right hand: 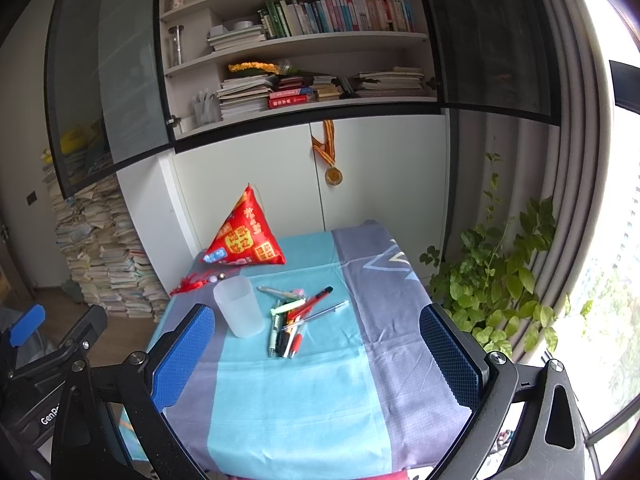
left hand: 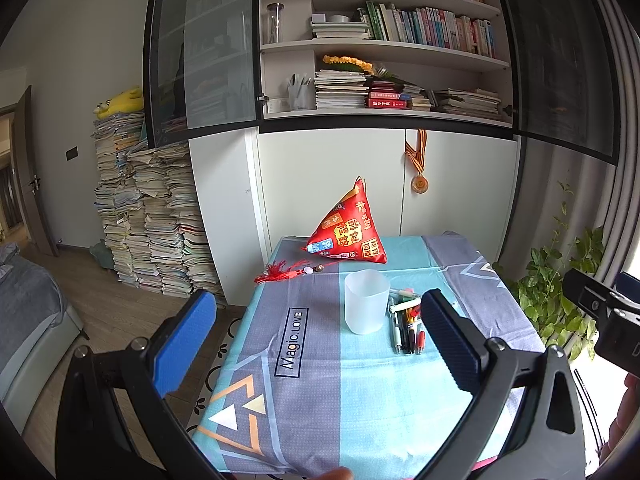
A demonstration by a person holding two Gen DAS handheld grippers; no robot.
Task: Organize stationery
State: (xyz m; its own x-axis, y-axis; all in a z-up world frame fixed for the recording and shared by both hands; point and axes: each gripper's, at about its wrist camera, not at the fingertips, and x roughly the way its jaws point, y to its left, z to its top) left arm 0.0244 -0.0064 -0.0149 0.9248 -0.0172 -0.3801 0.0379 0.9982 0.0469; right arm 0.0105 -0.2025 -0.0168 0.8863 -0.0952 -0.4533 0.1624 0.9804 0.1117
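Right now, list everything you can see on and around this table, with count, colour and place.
cup: one, frosted white, upright, left of the pens
pens: a loose pile, red, black, green and clear, mid-table
pyramid cushion: one, red, far end of table
tassel charm: one, red, far left corner of table
tablecloth: one, turquoise and grey, covering the table
medal: one, gold on an orange ribbon, hanging on the white cabinet
bookshelf: books, several shelves, above the cabinet
paper stacks: tall piles, floor on the left
plant: one, green, right of the table
left gripper: open, blue pads
right gripper: open, blue pads
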